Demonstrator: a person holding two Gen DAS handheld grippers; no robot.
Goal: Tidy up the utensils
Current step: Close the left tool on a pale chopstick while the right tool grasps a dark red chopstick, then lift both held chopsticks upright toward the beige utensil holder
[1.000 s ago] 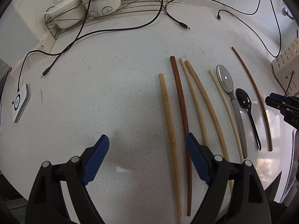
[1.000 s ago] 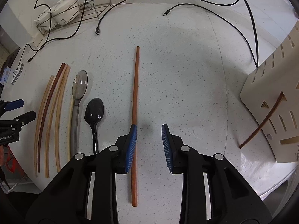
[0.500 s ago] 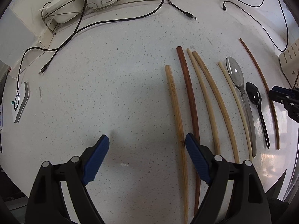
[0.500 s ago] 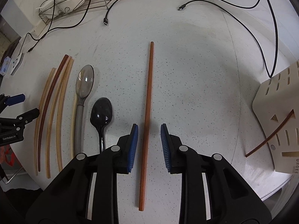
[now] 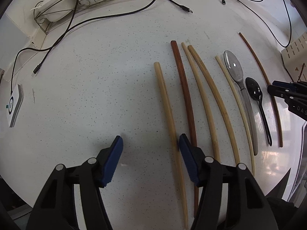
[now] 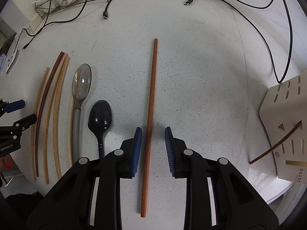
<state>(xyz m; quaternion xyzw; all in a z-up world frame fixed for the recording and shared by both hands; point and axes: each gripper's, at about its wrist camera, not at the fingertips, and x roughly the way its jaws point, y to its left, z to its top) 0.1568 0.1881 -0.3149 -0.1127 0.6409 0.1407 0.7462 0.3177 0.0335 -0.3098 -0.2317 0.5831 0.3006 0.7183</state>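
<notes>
Several chopsticks lie side by side on the white counter. My left gripper (image 5: 150,148) is open and low; the leftmost pale chopstick (image 5: 168,107) runs just inside its right finger, with a dark red chopstick (image 5: 185,94) beside it. My right gripper (image 6: 153,140) is open, its two fingers on either side of a lone reddish-brown chopstick (image 6: 151,95), not closed on it. A clear grey spoon (image 6: 80,88) and a black spoon (image 6: 99,118) lie to the left of that chopstick. A beige slotted utensil holder (image 6: 285,118) at right holds one dark chopstick (image 6: 276,143).
A wire rack (image 5: 80,2) with white lidded bowls stands at the back left. Black cables (image 5: 107,17) trail across the far counter. A small white device (image 5: 13,105) lies at the left edge. The counter's front edge is close below both grippers.
Left gripper moved forward and right, and its jaws narrowed around the pale chopstick's line. Right gripper slid right until the reddish-brown chopstick lies between its fingers, which opened slightly.
</notes>
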